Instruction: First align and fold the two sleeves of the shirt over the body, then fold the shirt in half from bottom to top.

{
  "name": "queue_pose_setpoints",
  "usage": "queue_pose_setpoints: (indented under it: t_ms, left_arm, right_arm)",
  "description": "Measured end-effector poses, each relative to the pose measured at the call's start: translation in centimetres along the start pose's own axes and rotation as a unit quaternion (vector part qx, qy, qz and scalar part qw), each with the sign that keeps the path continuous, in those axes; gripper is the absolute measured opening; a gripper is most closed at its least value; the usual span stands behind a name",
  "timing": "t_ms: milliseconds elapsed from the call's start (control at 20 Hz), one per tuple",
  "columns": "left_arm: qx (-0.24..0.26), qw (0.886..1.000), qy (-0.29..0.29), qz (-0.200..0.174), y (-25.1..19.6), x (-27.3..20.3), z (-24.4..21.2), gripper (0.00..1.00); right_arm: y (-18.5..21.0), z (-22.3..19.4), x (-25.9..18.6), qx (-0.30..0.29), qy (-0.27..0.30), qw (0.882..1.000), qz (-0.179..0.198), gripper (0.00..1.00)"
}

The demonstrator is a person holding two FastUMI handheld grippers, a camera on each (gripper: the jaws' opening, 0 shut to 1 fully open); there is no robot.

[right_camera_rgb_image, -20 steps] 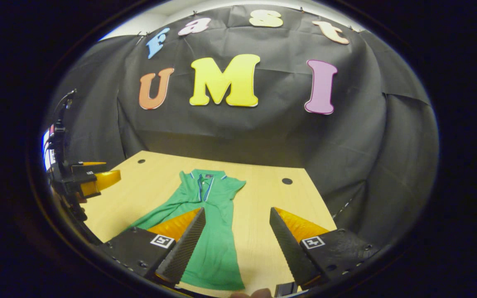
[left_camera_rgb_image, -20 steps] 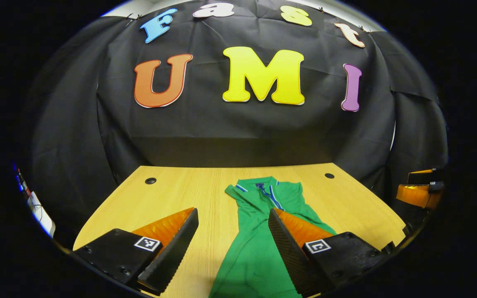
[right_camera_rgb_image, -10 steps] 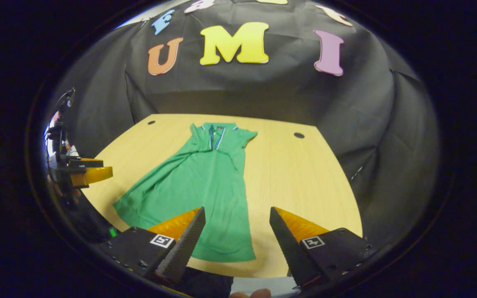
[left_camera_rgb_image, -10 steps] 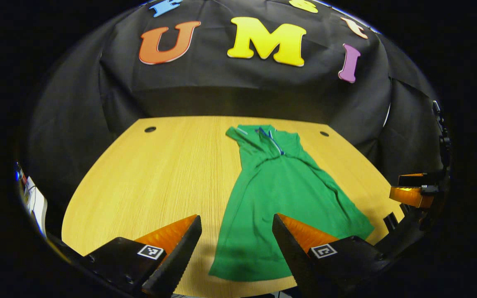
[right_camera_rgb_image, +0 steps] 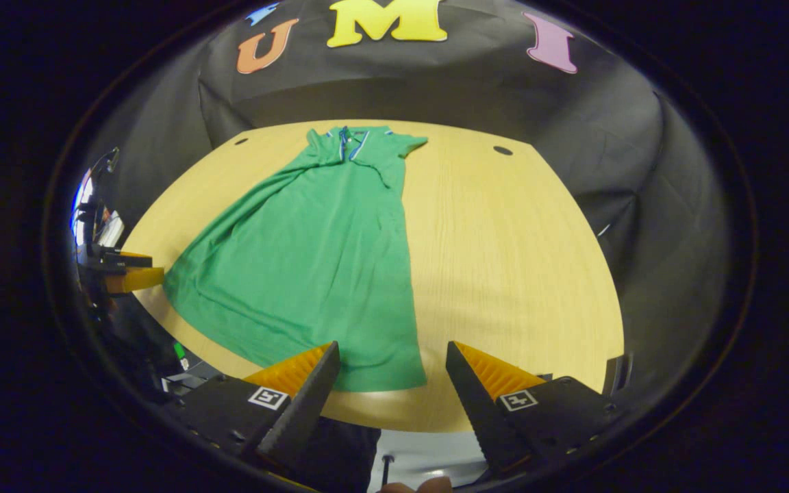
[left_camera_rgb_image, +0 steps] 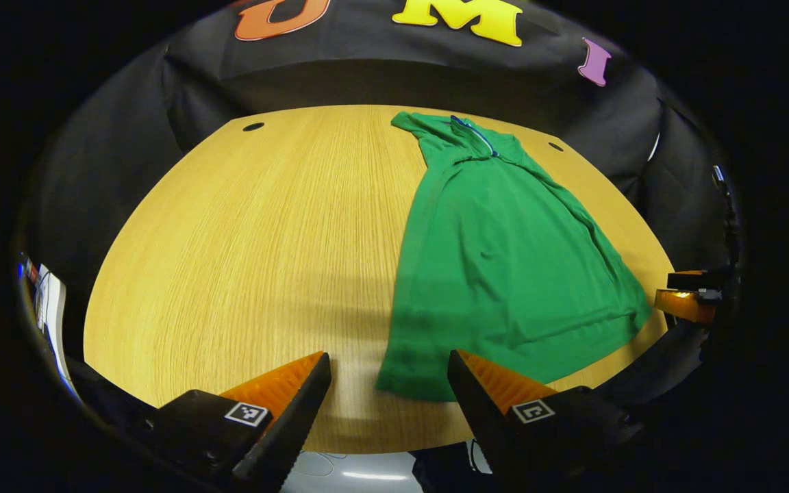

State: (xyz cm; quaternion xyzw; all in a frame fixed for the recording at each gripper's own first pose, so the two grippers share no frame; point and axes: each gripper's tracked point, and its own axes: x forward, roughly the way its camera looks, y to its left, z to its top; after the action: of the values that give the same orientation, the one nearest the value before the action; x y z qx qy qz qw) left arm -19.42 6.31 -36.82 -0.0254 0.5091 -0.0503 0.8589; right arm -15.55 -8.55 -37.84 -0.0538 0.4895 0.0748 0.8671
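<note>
- the green shirt [left_camera_rgb_image: 504, 260] lies flat on the wooden surface [left_camera_rgb_image: 251, 239], collar toward 12 o'clock, hem at the near edge.
- left tool [left_camera_rgb_image: 389, 383] is released, holding nothing, above the hem's corner at 6 o'clock.
- right tool [right_camera_rgb_image: 389, 383] is released too, empty, above the hem's other corner.

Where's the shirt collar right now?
In the right gripper view the collar sits at the table's far edge, near the black cloth wall, left of a round hole. The shirt runs from it toward the near edge.
</note>
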Motion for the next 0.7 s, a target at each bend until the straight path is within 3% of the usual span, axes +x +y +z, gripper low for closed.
queue_pose_setpoints:
  t_ms: [550,700]
  left_arm:
    - [-0.001,0.999,0.044,-0.007,0.2,0.5,-1.9,1.00]
    - [0.025,0.998,0.061,0.000,0.3,0.5,-2.9,1.00]
  right_arm:
    - [-0.8,-2.2,3.1,0.022,0.055,0.998,-0.001,0.98]
    - [-0.8,-2.3,3.2,0.030,0.057,0.998,0.010,0.95]
